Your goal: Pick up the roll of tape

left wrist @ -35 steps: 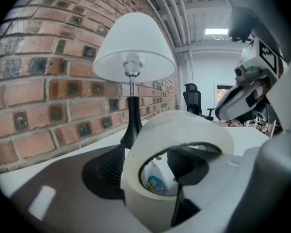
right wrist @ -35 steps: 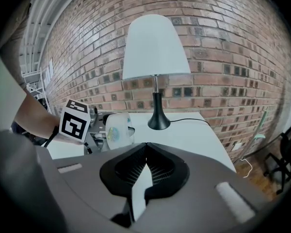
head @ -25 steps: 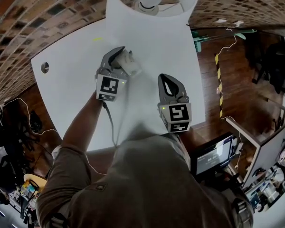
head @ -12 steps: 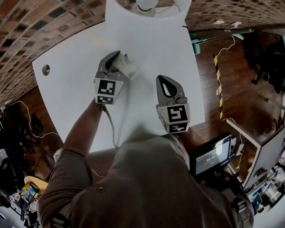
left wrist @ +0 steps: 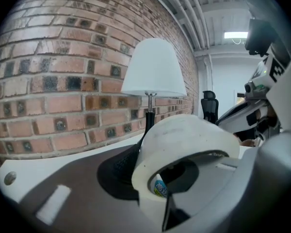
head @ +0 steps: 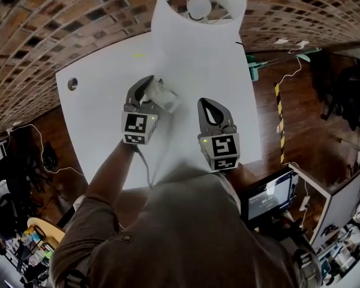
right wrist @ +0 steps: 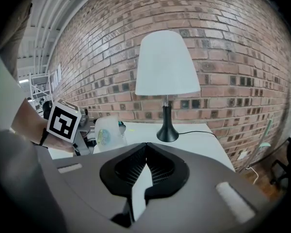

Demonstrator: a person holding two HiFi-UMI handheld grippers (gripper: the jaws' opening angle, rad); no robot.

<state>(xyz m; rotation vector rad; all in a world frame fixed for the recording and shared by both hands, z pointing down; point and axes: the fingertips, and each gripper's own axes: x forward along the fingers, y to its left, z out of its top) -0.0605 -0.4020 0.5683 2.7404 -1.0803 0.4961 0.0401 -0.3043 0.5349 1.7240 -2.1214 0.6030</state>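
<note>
The roll of tape (head: 164, 96) is white, with a small coloured label in its core. My left gripper (head: 149, 90) is shut on it and holds it tilted above the white table (head: 102, 119). In the left gripper view the roll (left wrist: 184, 140) fills the space between the jaws of the left gripper (left wrist: 189, 178). My right gripper (head: 211, 105) hovers to the right of it, shut and empty. In the right gripper view the right gripper (right wrist: 145, 152) has its tips touching, and the tape (right wrist: 109, 132) shows at the left beside the left gripper's marker cube (right wrist: 63, 120).
A table lamp with a white shade (head: 199, 5) stands at the table's far edge; its black base (right wrist: 168, 132) lies ahead of the right gripper. A brick wall runs behind. The table has a round hole (head: 72, 83) at its left corner. Wooden floor lies past its right edge.
The left gripper, still gripping the tape, has lifted a little and rolled slightly. The right gripper has risen a bit, jaws still shut.
</note>
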